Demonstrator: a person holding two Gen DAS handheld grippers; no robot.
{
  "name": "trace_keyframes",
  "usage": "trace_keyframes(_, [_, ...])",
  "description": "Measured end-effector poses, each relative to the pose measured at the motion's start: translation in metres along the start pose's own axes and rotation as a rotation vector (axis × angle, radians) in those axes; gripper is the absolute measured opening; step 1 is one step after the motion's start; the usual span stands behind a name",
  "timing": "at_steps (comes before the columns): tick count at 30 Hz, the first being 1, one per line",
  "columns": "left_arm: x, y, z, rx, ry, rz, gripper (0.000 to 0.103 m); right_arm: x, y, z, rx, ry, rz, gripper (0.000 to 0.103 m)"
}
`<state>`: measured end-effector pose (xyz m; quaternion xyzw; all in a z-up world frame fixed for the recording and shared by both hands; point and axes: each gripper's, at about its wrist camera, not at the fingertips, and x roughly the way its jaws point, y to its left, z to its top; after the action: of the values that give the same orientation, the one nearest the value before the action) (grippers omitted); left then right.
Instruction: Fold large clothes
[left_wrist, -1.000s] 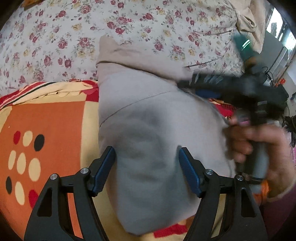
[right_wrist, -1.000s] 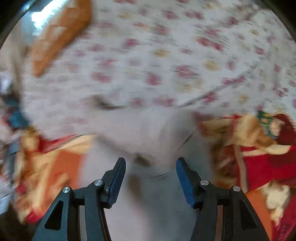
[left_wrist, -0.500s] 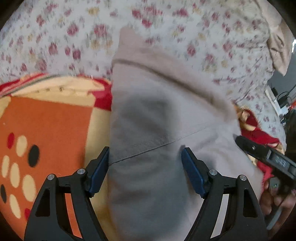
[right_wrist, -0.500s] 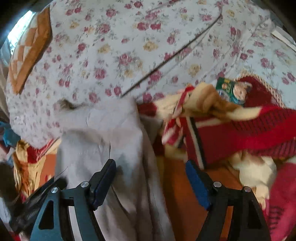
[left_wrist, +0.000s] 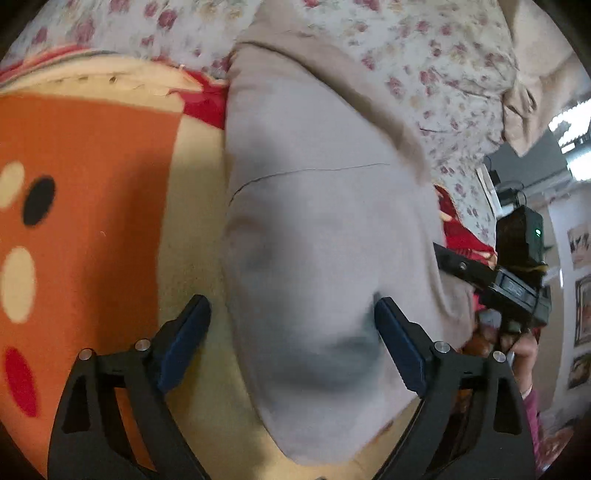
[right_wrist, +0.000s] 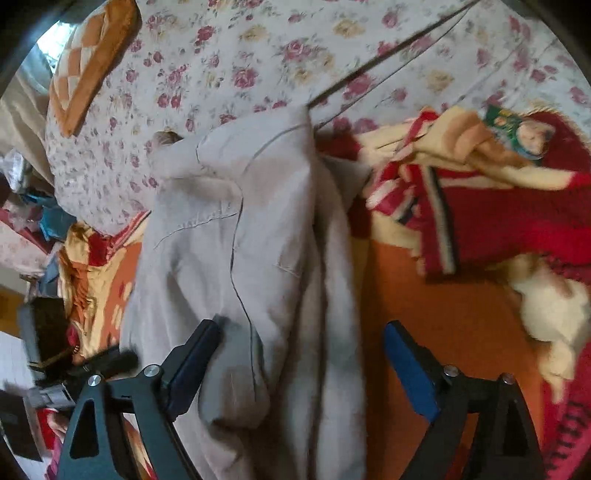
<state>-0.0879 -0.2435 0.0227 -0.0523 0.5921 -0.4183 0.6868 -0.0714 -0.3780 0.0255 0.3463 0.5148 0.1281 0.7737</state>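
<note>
Left gripper (left_wrist: 291, 339), jaws just opened wide, straddles the folded grey garment (left_wrist: 321, 229) without pressing it. Right gripper (right_wrist: 301, 363), jaws also just widened, hangs over the garment's other edge, gripping nothing. The garment lies on an orange blanket (left_wrist: 92, 166) beside a floral sheet (right_wrist: 258, 55).

The grey garment (right_wrist: 258, 266) runs off the bottom edge, its lower end unseen.

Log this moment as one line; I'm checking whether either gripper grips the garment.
left gripper: open, jaws just widened, over grey garment, no grip | right gripper: open, jaws just widened, no grip | garment: on orange blanket
</note>
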Motion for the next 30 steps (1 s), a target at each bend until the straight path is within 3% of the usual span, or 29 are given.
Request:
trace_keyframes(1, [0.0, -0.003, 0.0, 0.011, -0.014, -0.002, 0.098, 0.004, 0.002, 0.0, -0.002, 0.008, 0.02, 0.087])
trace_keyframes(2, [0.003, -0.007, -0.001, 0.023, -0.013, 0.001, 0.1, 0.007, 0.008, -0.001, -0.011, 0.012, 0.037, 0.075])
trace_keyframes(4, [0.01, -0.021, -0.001, 0.077, -0.016, 0.038, 0.098, 0.008, 0.023, -0.004, -0.051, -0.007, 0.035, 0.065])
trace_keyframes(5, [0.012, -0.03, 0.0, 0.117, -0.016, 0.04, 0.09, 0.008, 0.032, -0.005, -0.078, -0.016, 0.013, 0.056])
trace_keyframes(6, [0.012, -0.035, 0.0, 0.132, -0.016, 0.038, 0.063, 0.006, 0.038, -0.006, -0.095, -0.025, -0.003, 0.049])
trace_keyframes(7, [0.007, -0.038, 0.001, 0.135, -0.028, 0.053, 0.044, 0.002, 0.042, -0.007, -0.094, -0.042, -0.013, 0.045])
trace_keyframes(9, [-0.014, -0.038, 0.003, 0.128, -0.057, 0.026, 0.03, -0.008, 0.045, -0.009, -0.078, -0.068, 0.0, 0.032])
trace_keyframes(10, [-0.026, -0.037, 0.001, 0.119, -0.065, -0.003, 0.027, -0.019, 0.046, -0.012, -0.056, -0.08, 0.039, 0.031])
trace_keyframes(12, [-0.057, -0.041, -0.01, 0.141, -0.075, -0.034, 0.026, -0.034, 0.054, -0.021, -0.055, -0.079, 0.096, 0.03])
trace_keyframes(16, [-0.104, -0.045, -0.065, 0.253, -0.044, -0.008, 0.026, -0.064, 0.077, -0.076, -0.102, -0.041, 0.153, 0.03])
trace_keyframes(17, [-0.107, -0.039, -0.078, 0.257, -0.027, 0.005, 0.027, -0.066, 0.078, -0.09, -0.1, -0.034, 0.162, 0.032])
trace_keyframes(18, [-0.107, -0.031, -0.094, 0.258, -0.004, 0.039, 0.029, -0.066, 0.078, -0.103, -0.086, -0.024, 0.167, 0.041])
trace_keyframes(20, [-0.096, -0.022, -0.114, 0.268, 0.033, 0.115, 0.036, -0.061, 0.074, -0.129, -0.072, -0.002, 0.087, 0.055])
trace_keyframes(21, [-0.092, -0.019, -0.12, 0.274, 0.038, 0.148, 0.041, -0.061, 0.074, -0.136, -0.095, -0.007, 0.022, 0.055])
trace_keyframes(23, [-0.095, -0.018, -0.121, 0.245, 0.007, 0.16, 0.046, -0.074, 0.076, -0.14, -0.13, -0.062, -0.088, 0.055])
trace_keyframes(25, [-0.105, -0.019, -0.115, 0.218, -0.032, 0.168, 0.048, -0.103, 0.085, -0.134, -0.137, -0.16, -0.115, 0.055])
trace_keyframes(27, [-0.113, -0.024, -0.107, 0.214, -0.102, 0.214, 0.056, -0.123, 0.1, -0.122, -0.164, -0.24, -0.088, 0.057])
trace_keyframes(30, [-0.112, -0.028, -0.094, 0.196, -0.203, 0.273, 0.061, -0.113, 0.125, -0.102, -0.186, -0.258, -0.043, 0.058])
